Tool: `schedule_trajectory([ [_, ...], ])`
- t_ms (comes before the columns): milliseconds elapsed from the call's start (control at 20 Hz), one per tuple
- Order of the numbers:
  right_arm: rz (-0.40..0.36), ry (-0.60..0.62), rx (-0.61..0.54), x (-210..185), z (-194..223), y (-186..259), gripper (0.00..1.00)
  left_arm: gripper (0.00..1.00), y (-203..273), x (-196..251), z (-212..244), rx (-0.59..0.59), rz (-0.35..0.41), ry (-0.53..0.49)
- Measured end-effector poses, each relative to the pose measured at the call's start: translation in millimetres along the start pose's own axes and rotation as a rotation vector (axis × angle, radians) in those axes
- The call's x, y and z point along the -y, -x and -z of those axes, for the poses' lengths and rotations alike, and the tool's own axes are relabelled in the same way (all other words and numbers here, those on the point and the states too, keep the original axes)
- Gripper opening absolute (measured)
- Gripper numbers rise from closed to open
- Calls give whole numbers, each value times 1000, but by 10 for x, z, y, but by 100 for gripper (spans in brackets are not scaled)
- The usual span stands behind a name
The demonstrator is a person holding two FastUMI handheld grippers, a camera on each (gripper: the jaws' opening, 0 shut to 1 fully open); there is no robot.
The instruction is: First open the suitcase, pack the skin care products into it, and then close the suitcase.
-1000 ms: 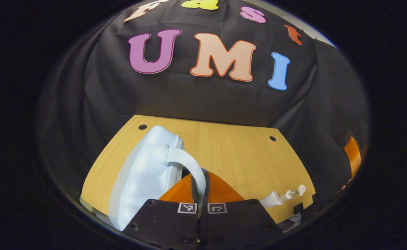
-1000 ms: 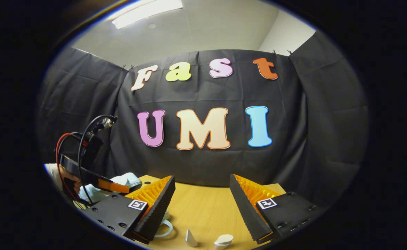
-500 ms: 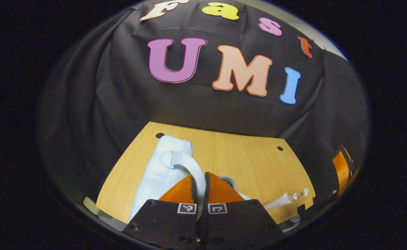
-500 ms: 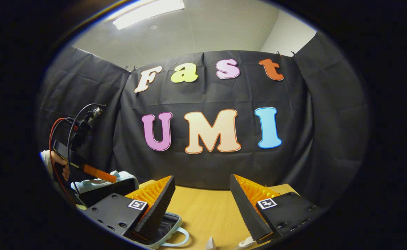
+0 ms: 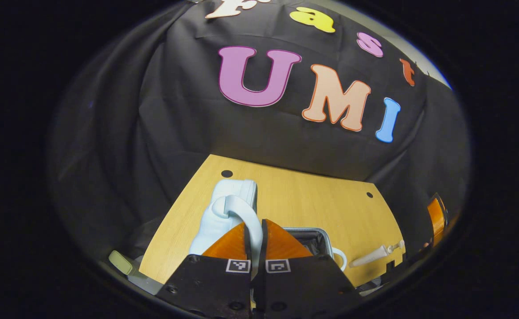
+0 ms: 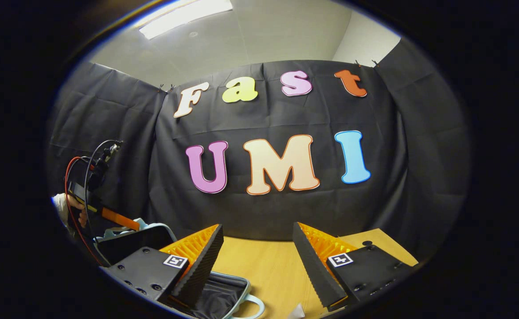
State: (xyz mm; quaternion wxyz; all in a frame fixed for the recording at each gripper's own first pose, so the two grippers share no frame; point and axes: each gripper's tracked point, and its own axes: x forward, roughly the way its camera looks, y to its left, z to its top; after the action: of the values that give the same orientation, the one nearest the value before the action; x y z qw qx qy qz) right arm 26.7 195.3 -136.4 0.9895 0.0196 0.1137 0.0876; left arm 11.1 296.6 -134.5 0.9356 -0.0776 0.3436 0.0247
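My left gripper (image 5: 255, 227) is shut on the pale handle (image 5: 237, 208) of the light-blue suitcase lid (image 5: 217, 217), which stands raised off the base. The base (image 5: 309, 237) lies open on the table beside it and shows a dark lining. A white skin care tube (image 5: 373, 255) lies on the table to the right of the base. In the right gripper view my right gripper (image 6: 255, 266) hangs open above the open base (image 6: 224, 294), with nothing between its fingers. The lid (image 6: 130, 241) rises at the left there, with the left gripper (image 6: 115, 218) and a hand (image 6: 71, 208) on it.
The wooden table (image 5: 294, 199) has bare room behind and right of the suitcase, with small holes near its far corners. The black booth wall runs close behind it. A white tip of a product (image 6: 295, 312) lies at the bottom of the right gripper view.
The left gripper has swung the lid up and back by its handle, and the dark-lined base has come into view. The right gripper stays open and has shifted slightly.
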Motion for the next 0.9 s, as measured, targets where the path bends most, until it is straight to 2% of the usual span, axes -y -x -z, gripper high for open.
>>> schedule_trajectory([
  [150,5,4,3,-79,-13,-36,99,0,-84,-335,41,-12,-12,7],
  [400,9,18,-10,-219,38,-62,99,0,-242,-851,139,-20,-16,134],
  [650,16,37,-17,-298,43,-97,99,0,-427,-1252,361,-54,-27,208],
  [900,35,47,-39,-302,106,-101,99,2,-691,-1707,813,-158,-118,197],
])
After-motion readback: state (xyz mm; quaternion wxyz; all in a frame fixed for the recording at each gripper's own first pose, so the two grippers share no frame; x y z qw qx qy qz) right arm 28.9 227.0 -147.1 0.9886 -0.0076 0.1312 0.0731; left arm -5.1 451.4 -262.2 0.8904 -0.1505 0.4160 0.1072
